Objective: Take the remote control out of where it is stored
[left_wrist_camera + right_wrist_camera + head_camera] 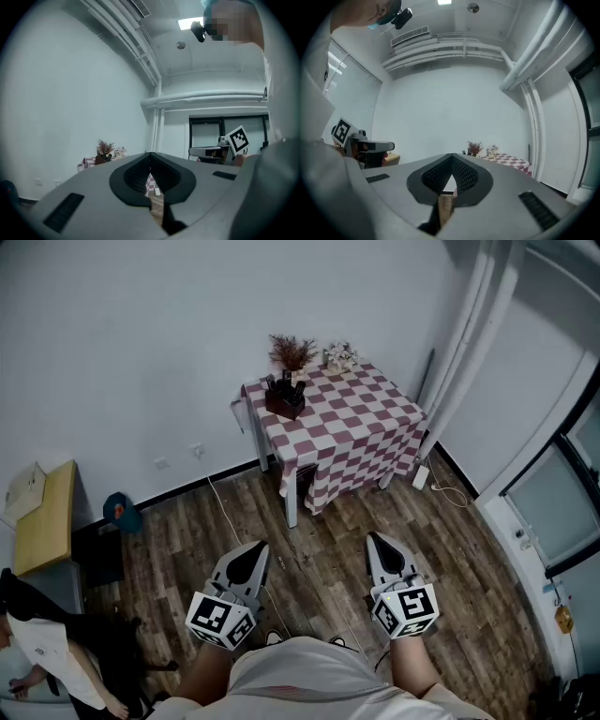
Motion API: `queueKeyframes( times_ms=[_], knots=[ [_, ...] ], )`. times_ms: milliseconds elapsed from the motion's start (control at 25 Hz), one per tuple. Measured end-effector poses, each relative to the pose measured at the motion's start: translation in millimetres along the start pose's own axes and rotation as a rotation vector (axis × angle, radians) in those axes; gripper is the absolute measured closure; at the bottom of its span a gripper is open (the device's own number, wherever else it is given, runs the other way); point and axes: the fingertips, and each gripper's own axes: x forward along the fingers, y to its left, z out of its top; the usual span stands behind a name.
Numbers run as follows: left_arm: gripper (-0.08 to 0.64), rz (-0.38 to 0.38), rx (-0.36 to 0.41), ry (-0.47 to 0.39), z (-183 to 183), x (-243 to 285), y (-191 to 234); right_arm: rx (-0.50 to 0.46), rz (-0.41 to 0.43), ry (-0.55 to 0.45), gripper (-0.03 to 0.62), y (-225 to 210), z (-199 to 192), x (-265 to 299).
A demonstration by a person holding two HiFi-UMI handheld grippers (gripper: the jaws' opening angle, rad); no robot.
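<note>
Head view: the remote control [287,382] seemed to stand in the dark holder [285,406] on the checked table [361,432], far off. In the left gripper view the left gripper [150,156] was pressed together, empty. Right gripper view: the right gripper [451,158] likewise; I needed to approach first, then spread one

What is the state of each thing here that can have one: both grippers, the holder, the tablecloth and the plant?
tablecloth: spread flat, hanging over the edges.
holder: upright on the tablecloth, untouched.
dark items: standing in the holder; too small to identify.
dried plant: upright, behind the holder.
left gripper: shut, empty, far from the holder.
right gripper: shut, empty, far from the holder.
</note>
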Motion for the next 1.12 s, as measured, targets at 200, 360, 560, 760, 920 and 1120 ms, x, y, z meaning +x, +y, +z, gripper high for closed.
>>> queueKeyframes(
  times_ms=[200, 360, 560, 760, 920, 1120],
  knots=[
    [0.551, -0.004, 0.002, -0.001, -0.3, -8.0, -0.6, 0.007, -0.004, 0.000, 0.580, 6.9, -2.7, -5.0],
    [0.551, -0.006, 0.005, -0.005, -0.7, -7.7, -2.0, 0.005, -0.007, 0.008, 0.580, 6.9, -5.1, -7.4],
    [0.551, 0.001, -0.001, -0.004, -2.1, -6.3, -0.1, 0.066, 0.001, -0.030, 0.578, 3.3, -2.8, -9.2],
    [0.551, 0.003, -0.005, -0.005, -3.3, -5.8, 6.4, 0.077, 0.010, -0.036, 0.578, 5.5, -3.1, -3.5],
    [0.551, 0.007, -0.014, -0.008, -4.2, -8.7, 15.8, 0.069, 0.019, -0.023, 0.578, 12.7, -6.9, 5.2],
    [0.551, 0.004, -0.020, 0.002, -4.5, -14.7, 32.6, 0.067, 0.022, -0.003, 0.578, 26.2, -11.3, 19.7]
  ],
)
